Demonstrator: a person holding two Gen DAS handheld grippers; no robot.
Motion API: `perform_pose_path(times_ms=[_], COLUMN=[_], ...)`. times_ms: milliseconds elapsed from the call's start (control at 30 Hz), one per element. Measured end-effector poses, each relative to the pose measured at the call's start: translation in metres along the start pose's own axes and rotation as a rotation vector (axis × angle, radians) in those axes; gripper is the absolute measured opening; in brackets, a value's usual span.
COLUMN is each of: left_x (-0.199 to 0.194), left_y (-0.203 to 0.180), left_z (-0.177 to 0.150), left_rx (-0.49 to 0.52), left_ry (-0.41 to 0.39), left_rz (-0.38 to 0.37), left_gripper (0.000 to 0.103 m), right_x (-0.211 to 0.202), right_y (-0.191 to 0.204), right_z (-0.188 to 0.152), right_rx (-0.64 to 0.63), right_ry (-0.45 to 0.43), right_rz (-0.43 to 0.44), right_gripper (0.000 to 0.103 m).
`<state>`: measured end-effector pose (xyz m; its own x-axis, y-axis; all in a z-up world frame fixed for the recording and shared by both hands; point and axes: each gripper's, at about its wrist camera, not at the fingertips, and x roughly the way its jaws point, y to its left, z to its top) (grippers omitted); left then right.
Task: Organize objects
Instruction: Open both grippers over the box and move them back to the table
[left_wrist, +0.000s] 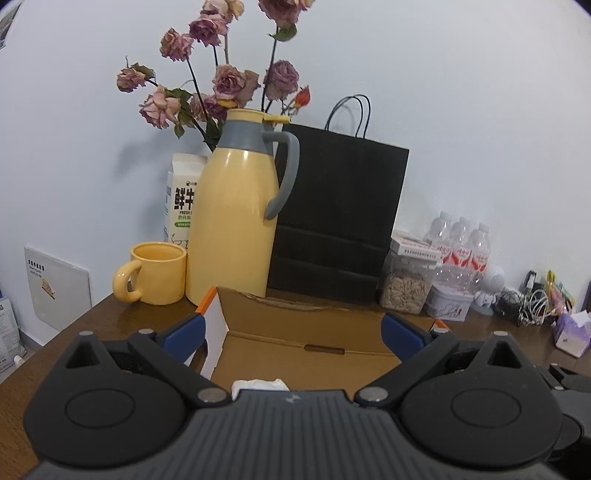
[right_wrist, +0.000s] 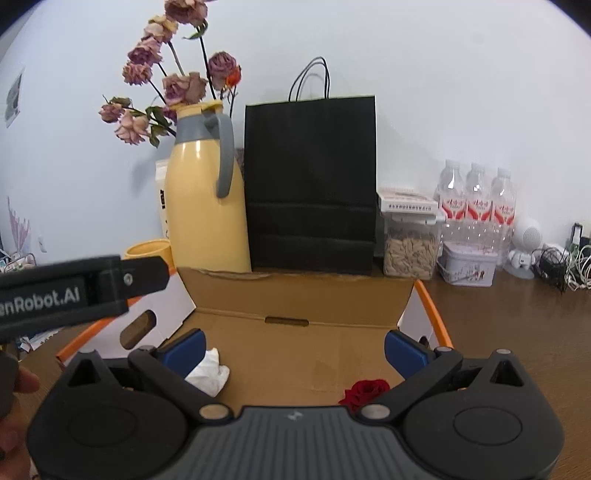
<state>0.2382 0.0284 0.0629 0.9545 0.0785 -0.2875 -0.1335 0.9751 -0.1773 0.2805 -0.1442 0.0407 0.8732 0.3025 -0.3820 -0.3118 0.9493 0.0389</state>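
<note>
Both grippers hover over an open cardboard box (right_wrist: 303, 347) that sits on the brown wooden table (right_wrist: 517, 325), and both have their fingers spread wide with nothing between them. In the right wrist view the right gripper (right_wrist: 294, 350) looks into the box, where a crumpled white tissue (right_wrist: 210, 373) lies on the box floor just beside the left blue finger pad, and a dark red rose head (right_wrist: 364, 393) lies near the right one; neither is touched. The left gripper's black body crosses that view at the left edge, above the box's white flap. In the left wrist view the left gripper (left_wrist: 293, 334) points at the box's far wall, and only the top of the tissue (left_wrist: 260, 384) shows over the gripper body. Behind the box, against the wall, stand a yellow mug (left_wrist: 157, 273), a yellow thermos jug (left_wrist: 236, 206) with a grey handle, a milk carton (left_wrist: 183, 199), dried roses (left_wrist: 221, 81), a black paper bag (left_wrist: 340, 221), a clear container of seeds (left_wrist: 404, 288) and water bottles (left_wrist: 461, 247).
</note>
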Motion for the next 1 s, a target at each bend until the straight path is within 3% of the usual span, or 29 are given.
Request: perform_pose_path(times_ms=[467,733,1000], left_x=[-0.064,-0.114,-0.159], left_y=[0.002,0.012,0.024], left_z=[0.015,0.003,-0.028], left_rx=[0.040,0.062,0.111], left_ry=[-0.020,0.004,0.031], left_rz=[-0.013,-0.003,-0.023], left_gripper=[0.103,0.103,0.103], right_x=[-0.083,-0.141,-0.183], right_y=[-0.016,-0.024,-0.023], right_z=[0.007,-0.016,-0.056], right_rx=[-0.010,-0.014,-0.055], right_ry=[-0.087,-0.082,-0.039], right_rz=[-0.031,-0.022,-0.019], right_gripper=[0.103,0.103,0.103])
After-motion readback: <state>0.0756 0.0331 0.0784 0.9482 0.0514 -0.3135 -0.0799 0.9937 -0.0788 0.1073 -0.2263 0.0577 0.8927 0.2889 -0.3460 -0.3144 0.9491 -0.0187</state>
